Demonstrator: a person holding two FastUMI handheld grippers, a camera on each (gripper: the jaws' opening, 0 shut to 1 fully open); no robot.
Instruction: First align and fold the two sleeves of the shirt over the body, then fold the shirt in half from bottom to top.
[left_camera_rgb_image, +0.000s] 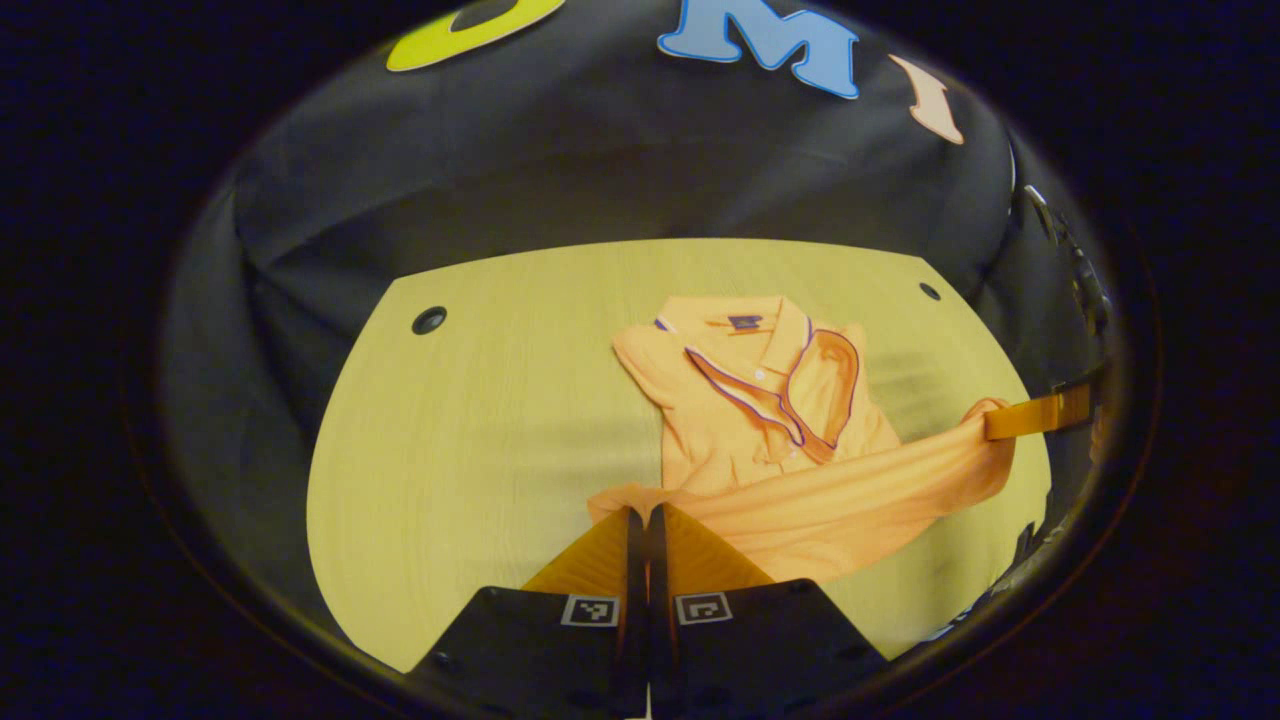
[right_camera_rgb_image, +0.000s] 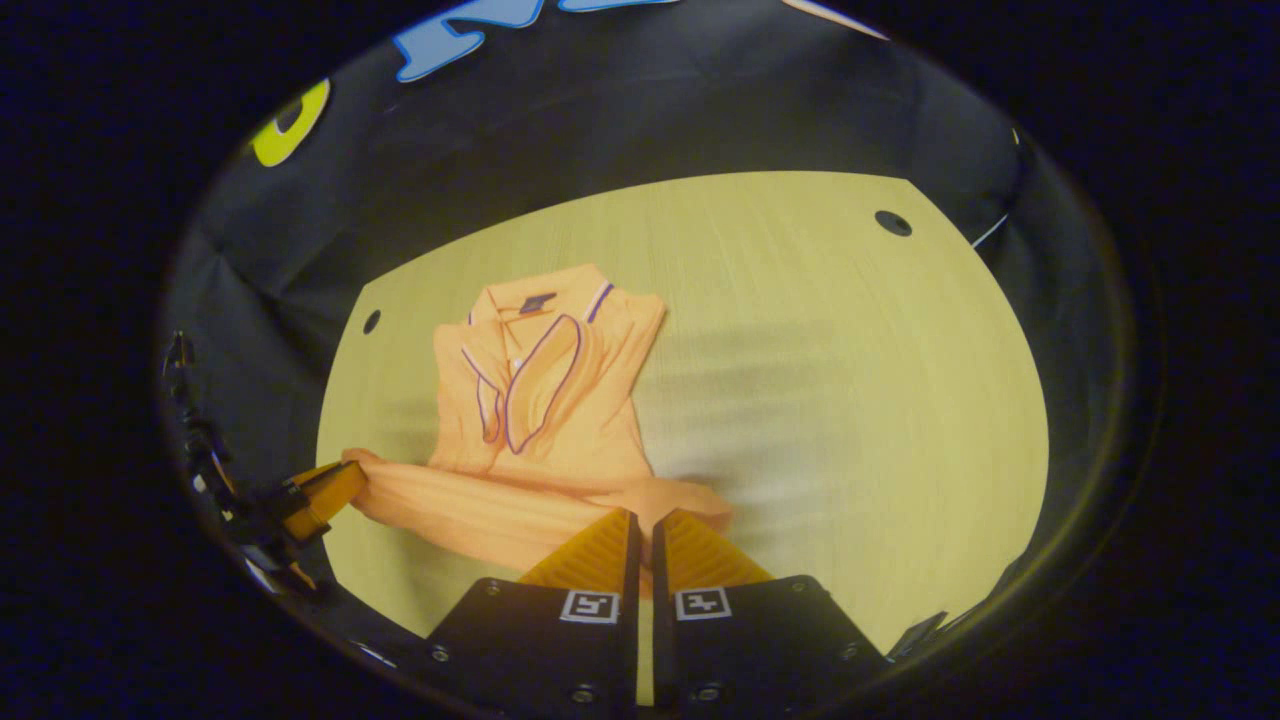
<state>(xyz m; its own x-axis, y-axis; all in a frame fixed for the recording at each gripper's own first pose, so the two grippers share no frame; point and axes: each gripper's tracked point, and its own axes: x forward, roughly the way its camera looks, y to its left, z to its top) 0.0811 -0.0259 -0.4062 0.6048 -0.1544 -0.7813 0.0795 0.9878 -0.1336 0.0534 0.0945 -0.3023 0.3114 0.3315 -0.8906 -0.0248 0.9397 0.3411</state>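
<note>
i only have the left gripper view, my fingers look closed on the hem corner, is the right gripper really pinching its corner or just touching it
Observer: Pinching. In the right gripper view the right gripper is closed, with the hem corner of the shirt caught between its two fingers.
Operator: and how does my corner look from that side
Observer: From there the left gripper has its corner bunched at the fingertips and looks raised off the table. The hem runs as a slack band from it across to the right gripper.
</note>
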